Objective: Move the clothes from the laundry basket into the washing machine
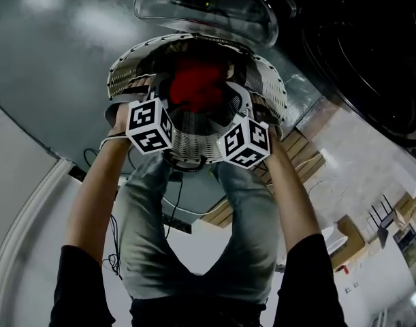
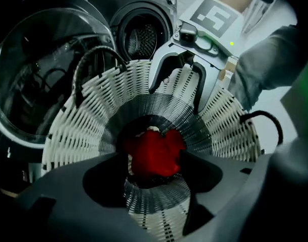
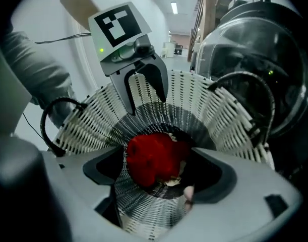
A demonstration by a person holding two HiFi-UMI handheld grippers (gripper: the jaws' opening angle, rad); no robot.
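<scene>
Closest up, two bare forearms (image 1: 92,196) in dark sleeves, reaching down past grey trousers (image 1: 194,237) toward the laundry basket (image 1: 270,87). Carrying one tool each: left gripper (image 3: 143,96) and right gripper (image 2: 176,92), both tipped steeply into the basket's mouth and facing each other across it. Standing with jaws apart on both, pads pressing on nothing; through each gap only woven basket floor and cloth well below the tips. Down at the bottom of the basket, crumpled: a red garment (image 2: 154,153), with a scrap of paler cloth (image 3: 174,178) peeking out beside it, too small to tell whether a separate item. Just behind the basket, the washing machine (image 2: 143,6), with its round glass door (image 2: 43,69) swung wide and its drum (image 2: 143,37) dark and, as far as visible, without clothes inside. Looks like the very start of a pick: nothing grasped, nothing lifted, nothing loaded. Leaves, by this reading, nearly the whole job: closing on the red garment, raising it clear of the rim, carrying it to the open drum, letting go inside, then coming back for whatever pale cloth remains.
</scene>
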